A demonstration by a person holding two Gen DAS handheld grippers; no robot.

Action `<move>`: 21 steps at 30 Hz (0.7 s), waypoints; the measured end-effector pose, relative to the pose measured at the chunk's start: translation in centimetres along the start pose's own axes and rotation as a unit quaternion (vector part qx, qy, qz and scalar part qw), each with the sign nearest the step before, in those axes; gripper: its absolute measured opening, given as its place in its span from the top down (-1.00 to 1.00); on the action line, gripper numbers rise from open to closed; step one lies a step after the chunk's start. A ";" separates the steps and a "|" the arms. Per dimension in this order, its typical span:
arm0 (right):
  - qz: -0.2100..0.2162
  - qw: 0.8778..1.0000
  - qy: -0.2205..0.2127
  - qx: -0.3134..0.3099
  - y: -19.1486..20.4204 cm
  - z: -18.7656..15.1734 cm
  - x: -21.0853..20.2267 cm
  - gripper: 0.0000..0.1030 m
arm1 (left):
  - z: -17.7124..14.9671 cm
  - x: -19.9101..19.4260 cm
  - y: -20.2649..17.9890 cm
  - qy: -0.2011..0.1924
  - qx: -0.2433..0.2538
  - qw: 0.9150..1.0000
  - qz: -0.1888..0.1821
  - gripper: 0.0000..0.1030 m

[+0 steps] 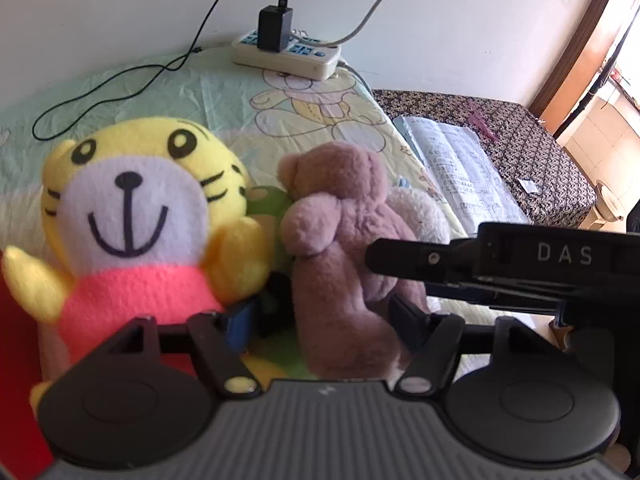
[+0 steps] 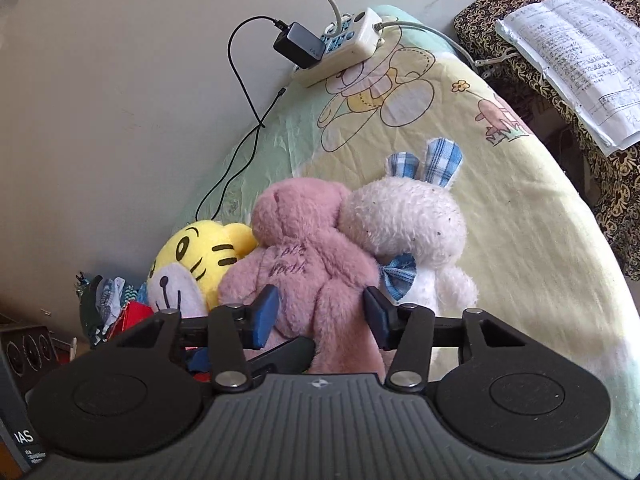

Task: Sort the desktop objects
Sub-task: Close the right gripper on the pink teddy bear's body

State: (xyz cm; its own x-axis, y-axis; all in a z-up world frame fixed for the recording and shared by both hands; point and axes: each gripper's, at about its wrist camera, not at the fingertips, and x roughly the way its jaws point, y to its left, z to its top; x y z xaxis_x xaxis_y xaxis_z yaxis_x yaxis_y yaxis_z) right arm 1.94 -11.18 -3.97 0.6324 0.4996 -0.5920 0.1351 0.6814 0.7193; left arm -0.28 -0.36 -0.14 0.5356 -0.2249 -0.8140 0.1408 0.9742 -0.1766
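The pink bear (image 2: 304,256) sat upright in the middle of the cartoon sheet (image 2: 520,208), wedged between two neighbours: the yellow tiger (image 2: 192,264) touched it at nine o'clock, the white rabbit (image 2: 408,232) leaned on it at three o'clock. And there I was with my right gripper (image 2: 320,316), jaws spread wide on either side of the bear's lower body, blue pads close to the plush, though I could not tell whether they touched it yet.

I judged it light, soft and squashy: it would give under the pads rather than slip, and it would not break. I reckoned the belly, just above the legs, was the place to take hold, deep enough that the stuffing filled the pads, clear of the rabbit's blue bow (image 2: 396,276).

My left gripper (image 1: 324,320) faced the same bear from the other side, jaws open too, its fingers flanking the bear's legs, with the tiger pressed close at nine o'clock and one right finger crossing in at three o'clock.

Farther out, at twelve o'clock, the power strip (image 2: 340,48) with its black charger (image 2: 298,46) lay by the wall. At two o'clock an open book (image 2: 576,56) rested on a dark patterned cloth (image 2: 500,12).
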 end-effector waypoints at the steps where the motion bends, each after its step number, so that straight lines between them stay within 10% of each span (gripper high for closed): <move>1: 0.004 1.000 0.011 -0.002 0.0 -0.1 0.3 -0.10 | 0.7 0.2 -0.9 0.004 -0.007 1.000 0.005 -0.13; 21: 0.065 0.996 -0.037 -0.049 4.7 -2.4 -5.4 0.15 | 0.5 -9.1 -1.8 -0.041 0.025 0.999 -0.007 0.09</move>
State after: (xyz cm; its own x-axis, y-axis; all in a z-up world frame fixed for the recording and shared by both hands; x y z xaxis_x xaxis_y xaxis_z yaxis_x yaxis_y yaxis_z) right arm -2.68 -9.33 1.75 0.6942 0.5495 -0.4648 -0.0257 0.6643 0.7470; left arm -5.01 -0.04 7.90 0.5998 -0.2416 -0.7628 0.1886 0.9692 -0.1586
